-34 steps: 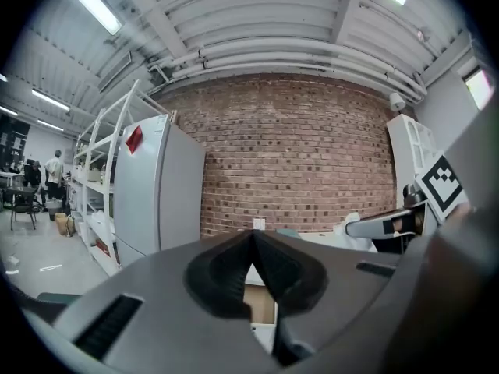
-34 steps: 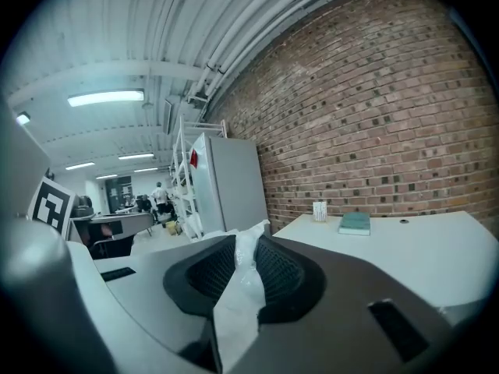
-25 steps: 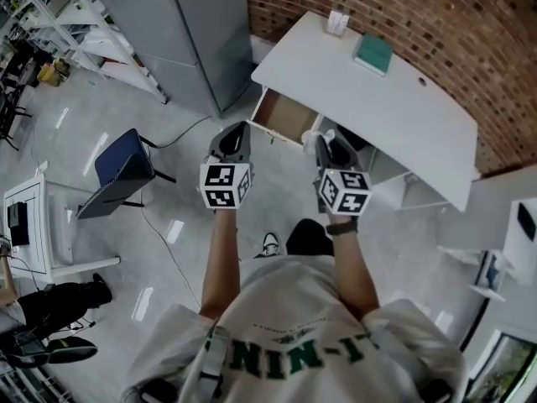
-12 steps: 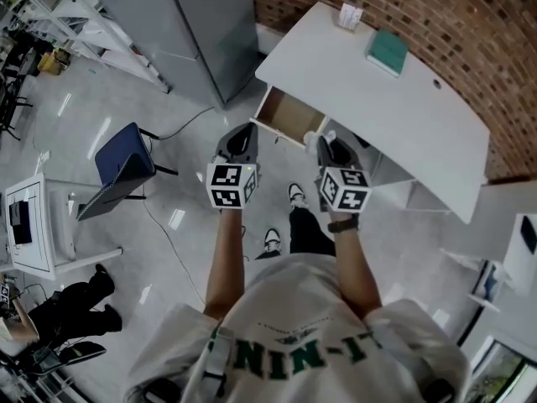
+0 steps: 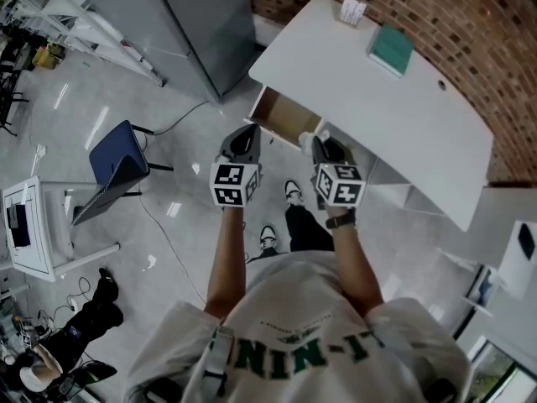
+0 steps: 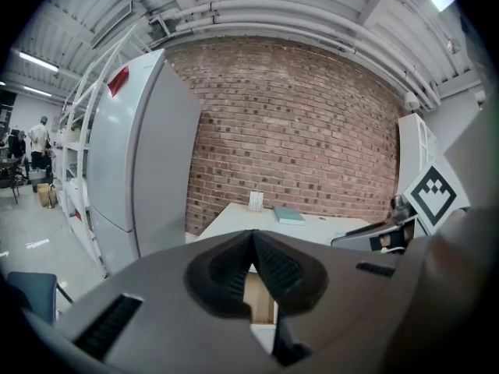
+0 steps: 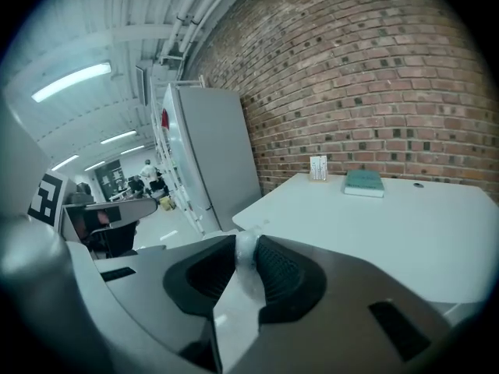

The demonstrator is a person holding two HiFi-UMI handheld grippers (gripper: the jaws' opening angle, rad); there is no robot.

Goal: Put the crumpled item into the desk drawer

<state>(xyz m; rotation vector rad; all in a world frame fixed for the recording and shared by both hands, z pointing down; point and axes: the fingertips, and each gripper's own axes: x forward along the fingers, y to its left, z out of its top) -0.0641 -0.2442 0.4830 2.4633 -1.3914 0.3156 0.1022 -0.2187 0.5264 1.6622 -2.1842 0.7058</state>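
Note:
The desk drawer (image 5: 285, 117) stands pulled out from the left end of the white desk (image 5: 377, 99), showing a bare wooden inside. My right gripper (image 5: 322, 145) is just short of the drawer's front right corner, shut on a small crumpled white item (image 7: 243, 257) pinched between its pads. My left gripper (image 5: 244, 139) hovers beside it, short of the drawer's front left, with its jaws shut on nothing. In the left gripper view the fingertips of the left gripper (image 6: 252, 238) meet, and the drawer (image 6: 260, 298) shows through the gap below them. The right gripper (image 7: 245, 244) points over the desk (image 7: 390, 224).
A teal book (image 5: 392, 49) and a small white box (image 5: 352, 9) lie on the desk's far side by the brick wall. A tall grey cabinet (image 5: 201, 23) stands left of the desk. A blue chair (image 5: 117, 162) and a cable lie on the floor at left.
Both grippers have moved nearer the open drawer and sunk a little. The person has stepped forward, and the shoes now show below the grippers. The crumpled item stays pinched.

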